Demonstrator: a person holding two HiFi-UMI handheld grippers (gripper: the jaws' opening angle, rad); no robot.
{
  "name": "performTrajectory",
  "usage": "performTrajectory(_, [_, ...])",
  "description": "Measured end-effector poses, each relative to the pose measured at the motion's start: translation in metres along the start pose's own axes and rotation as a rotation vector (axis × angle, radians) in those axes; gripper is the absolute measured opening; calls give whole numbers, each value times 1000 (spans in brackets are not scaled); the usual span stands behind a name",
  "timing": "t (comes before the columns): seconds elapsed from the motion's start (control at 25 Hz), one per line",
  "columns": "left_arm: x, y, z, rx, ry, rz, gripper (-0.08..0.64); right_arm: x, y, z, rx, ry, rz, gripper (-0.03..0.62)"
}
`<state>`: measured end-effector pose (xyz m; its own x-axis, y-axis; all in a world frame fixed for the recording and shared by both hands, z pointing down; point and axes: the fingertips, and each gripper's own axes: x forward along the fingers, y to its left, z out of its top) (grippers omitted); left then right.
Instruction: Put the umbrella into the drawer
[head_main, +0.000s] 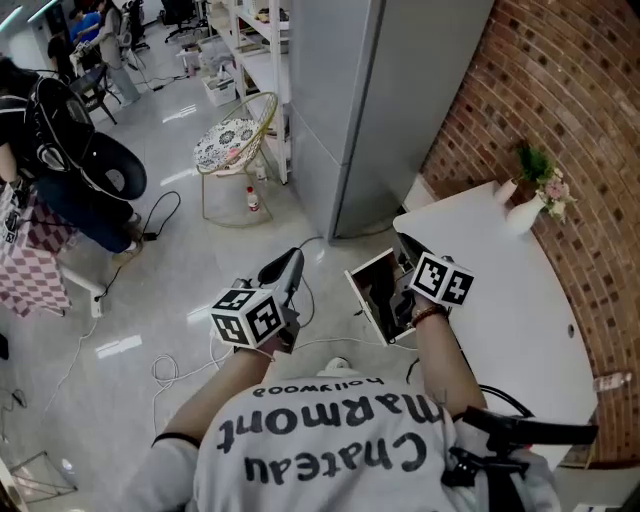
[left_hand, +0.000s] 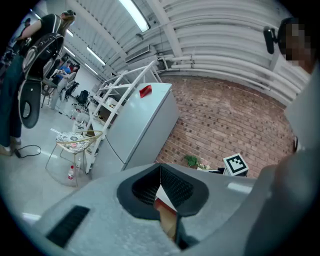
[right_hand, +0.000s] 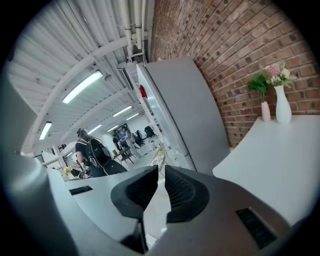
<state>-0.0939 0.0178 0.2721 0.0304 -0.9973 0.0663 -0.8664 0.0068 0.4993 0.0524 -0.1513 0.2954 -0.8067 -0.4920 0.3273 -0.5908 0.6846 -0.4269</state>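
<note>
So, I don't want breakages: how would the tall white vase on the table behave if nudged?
The tall white vase looks slim with flowers on top, so it probably tips easily. Its smooth white surface suggests ceramic or glass: likely fragile and slippery.

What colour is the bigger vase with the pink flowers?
White. The bigger vase shows best in the right gripper view, on the table.
</note>
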Motion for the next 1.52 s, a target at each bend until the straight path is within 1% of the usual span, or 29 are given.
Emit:
performTrajectory(0.12, [-9,-2,22,-9,-46,-11,17,-3,32,18,-25,-52,53,48])
performTrajectory(0.32, [-29,-1,47,36,-85,-5,17,-11,96,31,-120,-126,156,23])
performTrajectory(0.48, [-42,4,50,56,-102,13,17,-14,139,25,-229,-150,204,20])
performTrajectory(0.68, [-56,9,46,69,-102,29,17,-10,173,1,-272,-112,259,20])
performTrajectory(0.88, [-58,9,42,103,-88,51,17,-4,178,-19,-304,-61,264,20])
performTrajectory(1.16, [-66,13,26,113,-64,84,17,-2,171,-46,-320,8,255,20])
performTrajectory(1.32, [-69,15,19,103,-56,100,17,-2,160,-52,-315,26,235,20])
performTrajectory(1.52, [-67,12,13,117,-50,125,17,-5,149,-56,-326,48,220,18])
